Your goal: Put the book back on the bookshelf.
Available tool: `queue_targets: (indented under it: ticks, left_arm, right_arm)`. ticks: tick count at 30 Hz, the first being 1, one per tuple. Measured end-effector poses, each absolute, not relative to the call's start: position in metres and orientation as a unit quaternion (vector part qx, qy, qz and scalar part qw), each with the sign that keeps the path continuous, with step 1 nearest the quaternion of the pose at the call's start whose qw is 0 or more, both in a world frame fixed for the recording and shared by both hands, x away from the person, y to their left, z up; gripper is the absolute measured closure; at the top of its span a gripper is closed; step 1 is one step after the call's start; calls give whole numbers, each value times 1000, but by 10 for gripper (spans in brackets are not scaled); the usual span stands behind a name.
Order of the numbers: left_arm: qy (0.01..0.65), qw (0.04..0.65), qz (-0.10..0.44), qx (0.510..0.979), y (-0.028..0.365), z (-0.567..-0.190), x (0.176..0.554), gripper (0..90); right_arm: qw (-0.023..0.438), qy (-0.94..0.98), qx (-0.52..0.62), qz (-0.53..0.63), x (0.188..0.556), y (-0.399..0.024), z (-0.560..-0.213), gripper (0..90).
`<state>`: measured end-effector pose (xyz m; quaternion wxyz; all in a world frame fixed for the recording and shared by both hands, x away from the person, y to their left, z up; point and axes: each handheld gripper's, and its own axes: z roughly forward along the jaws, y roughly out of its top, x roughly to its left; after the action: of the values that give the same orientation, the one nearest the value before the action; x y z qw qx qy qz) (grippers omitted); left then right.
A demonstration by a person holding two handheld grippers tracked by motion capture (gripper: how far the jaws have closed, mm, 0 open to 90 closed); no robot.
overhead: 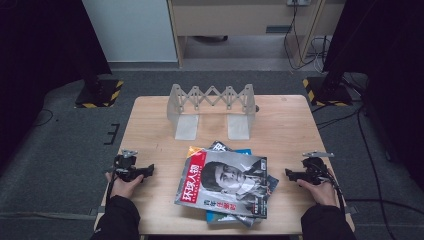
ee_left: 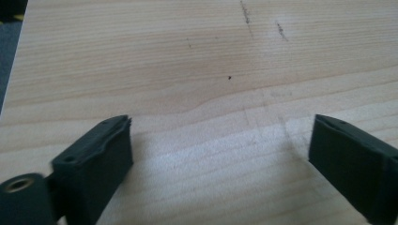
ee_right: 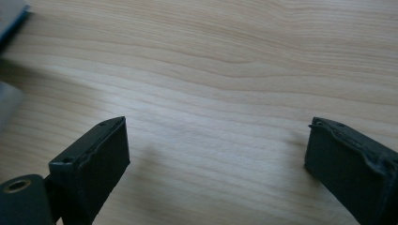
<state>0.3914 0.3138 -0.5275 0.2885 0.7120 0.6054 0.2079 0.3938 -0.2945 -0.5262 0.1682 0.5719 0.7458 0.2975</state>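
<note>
A loose stack of magazines (overhead: 226,186) lies at the front middle of the wooden table (overhead: 150,125); the top cover shows a grey portrait and a red title strip. Behind it stands a pale expandable book rack (overhead: 211,107) with two flat feet. My left gripper (overhead: 150,170) rests low at the table's left side, held by a hand, jaws pointing right toward the stack. In the left gripper view the left gripper (ee_left: 220,136) is open over bare wood. My right gripper (overhead: 288,173) sits at the right side, pointing left, and in its own view the right gripper (ee_right: 216,133) is open with nothing between the jaws.
Bare wood lies between each gripper and the magazines. A grey edge of the stack (ee_right: 11,18) shows at the far left of the right gripper view. Black stands with yellow-striped bases (overhead: 97,92) flank the table on the carpet, and cables (overhead: 350,125) run across the floor at right.
</note>
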Motion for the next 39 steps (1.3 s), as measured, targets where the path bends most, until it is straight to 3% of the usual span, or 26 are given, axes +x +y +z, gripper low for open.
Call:
queue_targets:
  ticks: [9, 17, 39]
  left_arm:
    - [629, 328, 189, 679, 317, -513, 382, 123]
    - [604, 377, 190, 676, 308, -498, 371, 134]
    - [560, 441, 150, 685, 275, -472, 340, 165]
  right_arm:
    - [179, 723, 583, 323, 387, -289, -507, 88]
    - [181, 694, 601, 352, 382, -291, -490, 99]
    - [183, 708, 541, 416, 366, -245, -453, 95]
